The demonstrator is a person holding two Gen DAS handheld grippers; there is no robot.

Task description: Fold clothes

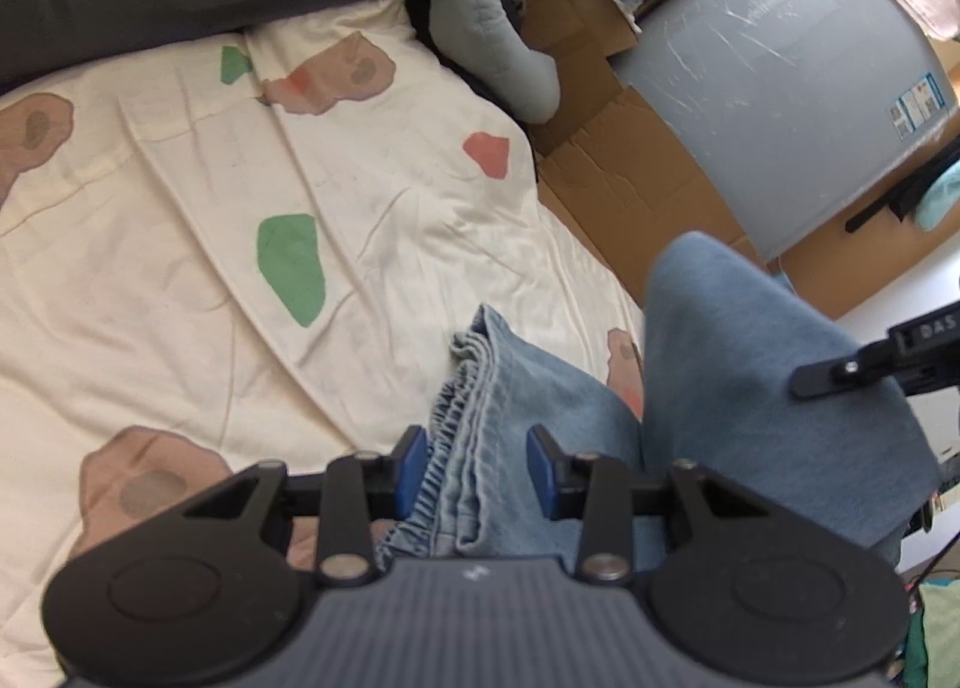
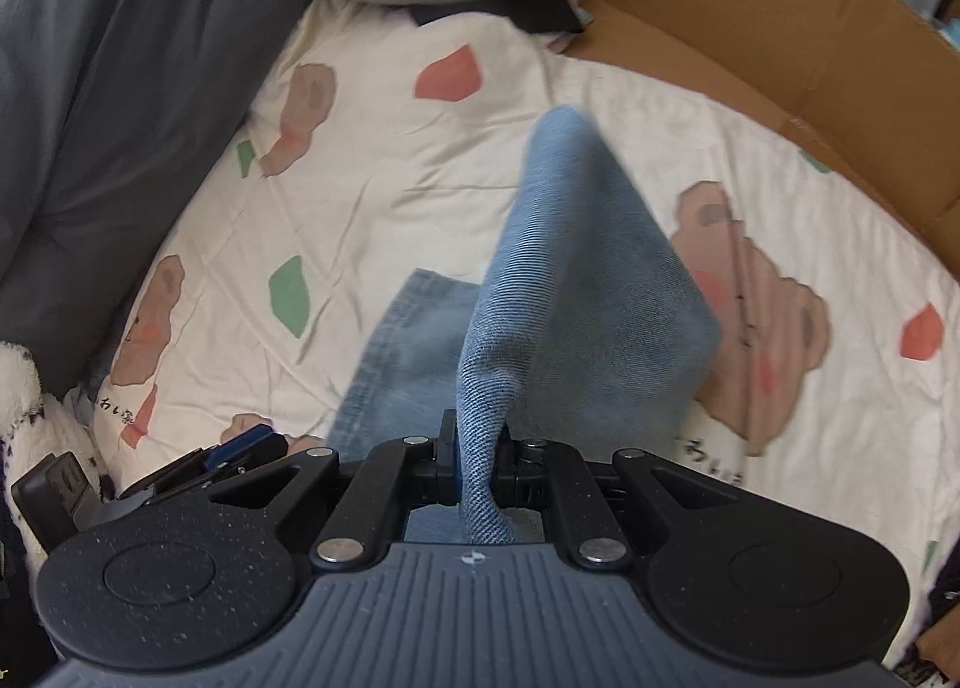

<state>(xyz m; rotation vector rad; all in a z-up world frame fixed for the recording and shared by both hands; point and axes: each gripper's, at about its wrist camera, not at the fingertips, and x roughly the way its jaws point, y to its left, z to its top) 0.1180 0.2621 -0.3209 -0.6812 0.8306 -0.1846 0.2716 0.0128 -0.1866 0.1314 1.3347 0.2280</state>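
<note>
The jeans (image 2: 576, 280) are partly lying on the bed (image 1: 180, 280), partly lifted: the right claw (image 2: 477, 466) is pinched tight on a bunched bit of denim and holding that section up over the flatter part below it. The left claw (image 1: 477, 463) has its blue pads (image 1: 413, 469) parted, with the gathered waistband edge sitting between them, but they don't look like they're pressing on it, so I'd call that side not gripping. My guess is this is a fold-over in progress. To do it well, I'd keep the right pinch firm, carry the lifted part across so the edges line up with the layer underneath, and let the left side pin or re-grab the waistband so the bottom layer doesn't slide on the sheet. Lay it down flat, don't drop it. As for containers, there's 1 cardboard box (image 2: 750, 28) beside the bed; I can't make out what's inside it.
</note>
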